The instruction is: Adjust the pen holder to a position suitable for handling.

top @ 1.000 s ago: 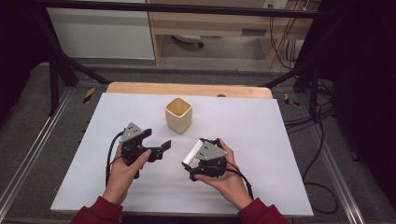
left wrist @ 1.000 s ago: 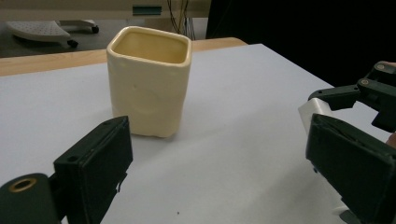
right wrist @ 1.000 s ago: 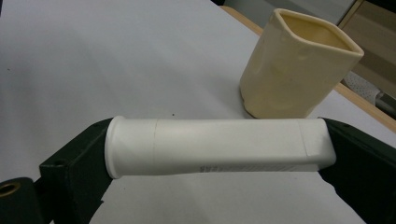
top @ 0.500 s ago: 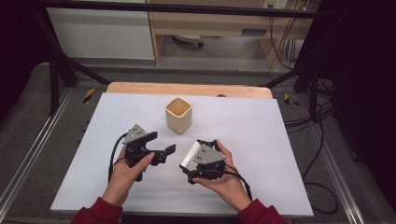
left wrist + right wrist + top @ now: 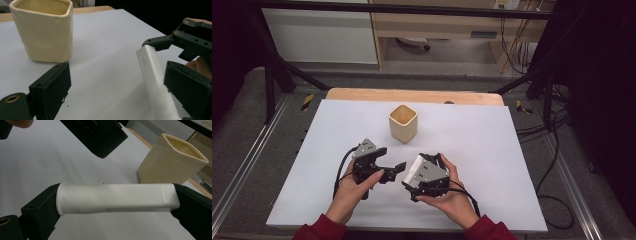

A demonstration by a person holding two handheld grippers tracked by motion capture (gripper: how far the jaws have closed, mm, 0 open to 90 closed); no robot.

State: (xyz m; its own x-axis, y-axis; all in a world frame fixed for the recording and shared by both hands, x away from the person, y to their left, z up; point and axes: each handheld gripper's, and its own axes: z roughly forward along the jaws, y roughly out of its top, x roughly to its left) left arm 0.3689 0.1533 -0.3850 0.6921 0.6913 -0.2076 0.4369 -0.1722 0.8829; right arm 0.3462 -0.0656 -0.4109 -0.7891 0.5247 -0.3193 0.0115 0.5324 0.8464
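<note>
Though printed (illegibly), white tube [image 5: 117,198] stays unbranded.

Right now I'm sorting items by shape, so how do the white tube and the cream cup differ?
The white tube is long, slim and closed; the cream cup is squat, squarish and open-topped. The tube lies crosswise, clamped end to end in the right gripper; the cup stands upright on the table, untouched. Both are pale and plain.

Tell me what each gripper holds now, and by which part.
The right gripper clamps a white tube end to end, cap against one finger, flat tail against the other. The left gripper is open and holds nothing.
</note>
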